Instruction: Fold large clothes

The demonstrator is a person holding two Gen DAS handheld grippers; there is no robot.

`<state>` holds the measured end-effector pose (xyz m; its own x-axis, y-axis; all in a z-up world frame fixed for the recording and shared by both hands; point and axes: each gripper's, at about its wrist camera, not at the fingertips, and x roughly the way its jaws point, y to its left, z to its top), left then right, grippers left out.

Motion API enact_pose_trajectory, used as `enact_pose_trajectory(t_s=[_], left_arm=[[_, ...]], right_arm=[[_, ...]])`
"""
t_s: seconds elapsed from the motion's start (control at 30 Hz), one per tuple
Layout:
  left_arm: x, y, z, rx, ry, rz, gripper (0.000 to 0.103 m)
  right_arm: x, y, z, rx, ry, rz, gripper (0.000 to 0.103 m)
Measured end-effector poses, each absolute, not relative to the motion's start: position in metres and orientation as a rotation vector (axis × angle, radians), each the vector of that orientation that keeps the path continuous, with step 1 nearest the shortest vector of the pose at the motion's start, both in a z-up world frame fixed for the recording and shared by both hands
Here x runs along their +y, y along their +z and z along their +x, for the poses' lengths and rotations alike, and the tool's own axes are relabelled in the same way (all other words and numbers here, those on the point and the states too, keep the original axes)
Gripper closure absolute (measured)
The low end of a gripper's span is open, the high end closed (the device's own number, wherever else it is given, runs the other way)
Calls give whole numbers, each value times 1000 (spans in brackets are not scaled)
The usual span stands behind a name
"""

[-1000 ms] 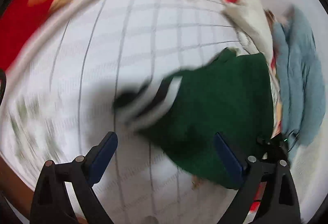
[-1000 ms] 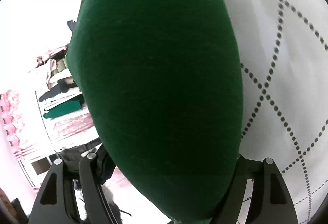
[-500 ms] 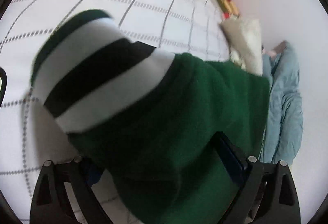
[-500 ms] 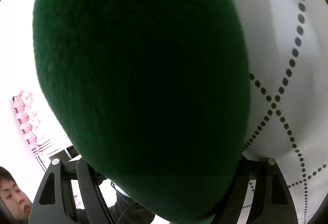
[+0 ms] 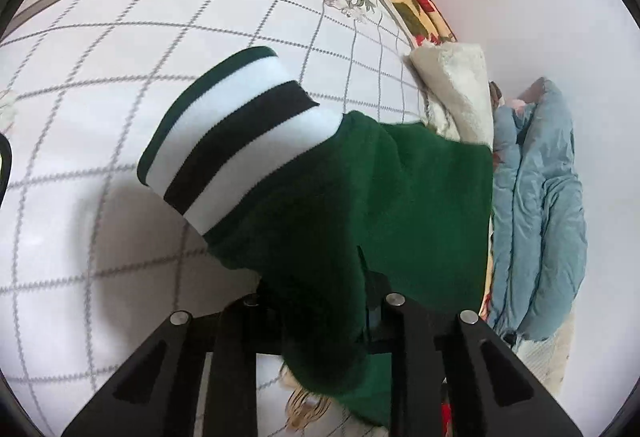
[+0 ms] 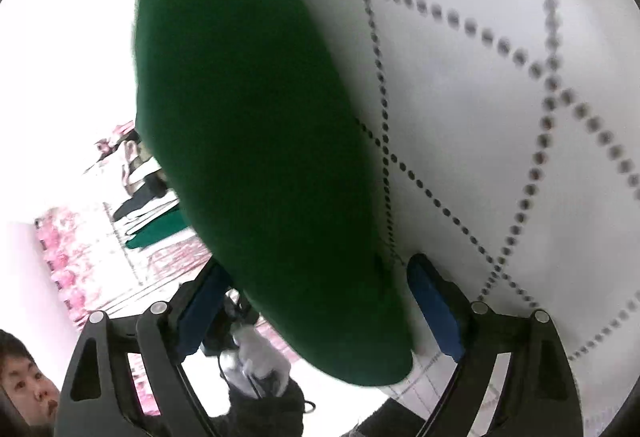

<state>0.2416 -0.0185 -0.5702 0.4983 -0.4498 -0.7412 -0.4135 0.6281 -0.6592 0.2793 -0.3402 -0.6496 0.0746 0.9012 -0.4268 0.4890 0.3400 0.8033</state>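
Left tool (image 5: 320, 307): fingers drawn close together, clamped on a fold of the green garment (image 5: 360, 217). The fingertips are buried in the cloth and cannot be seen.

Right tool (image 6: 316, 301): fingers spread wide, blue pads (image 6: 434, 311) showing. The green garment (image 6: 260, 141) hangs in the gap between them; whether either pad touches it cannot be told.

Green garment: dark green fleece-like cloth with a ribbed cuff (image 5: 232, 141) banded green, white, black and white. In the left wrist view it is raised above the bed, the cuff jutting out to the left and casting a shadow on the sheet. Its full shape is cut off by the tools in both views.

Bed sheet (image 5: 120, 57): white, with a grey dotted lattice, a grey border and a flower print near one corner. In the right wrist view it is blurred.

Cream fleece item (image 5: 456, 93): at the bed's far edge, partly hidden behind the green garment.

Blue padded garment (image 5: 540, 217): crumpled, lying just beyond the bed's edge.

Red floral cover (image 5: 416, 5): showing past the sheet border.

Person's face (image 6: 28, 385): at the lower left of the right wrist view, cut off by the frame. A gloved hand (image 6: 260, 365) holds a dark device.

Containers: a background rack or shelf is overexposed and its contents are hard to make out.
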Motion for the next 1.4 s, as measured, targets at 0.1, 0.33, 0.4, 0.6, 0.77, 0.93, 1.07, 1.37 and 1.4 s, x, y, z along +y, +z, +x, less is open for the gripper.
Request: enact_pose_trajectory(t_s=[0.1, 0.33, 0.4, 0.6, 0.77, 0.93, 1.07, 1.37, 1.4], left_arm=[[-20, -586, 250, 1114, -25, -970, 76], [-28, -611, 287, 1073, -121, -1060, 29], [-33, -603, 297, 1022, -110, -1031, 30], [-38, -567, 310, 979, -91, -972, 69], [-40, -528, 321, 953, -117, -930, 77], [-38, -481, 342, 900, -146, -920, 77], [-37, -451, 367, 868, -168, -934, 77], [-44, -386, 468, 726, -175, -988, 77], [-47, -382, 479, 710, -173, -993, 77]], right_arm=[[-330, -657, 292, 1548, 564, 1311, 11], [-270, -656, 324, 1594, 640, 1170, 22], [-270, -655, 327, 1585, 611, 1173, 34], [-264, -616, 337, 1432, 554, 1087, 63], [-256, -564, 352, 1348, 562, 1014, 68], [-249, -508, 373, 1308, 594, 964, 69], [-252, -458, 397, 1263, 610, 915, 69], [-231, -324, 527, 1170, 673, 822, 69], [-229, -311, 554, 1162, 689, 802, 70]])
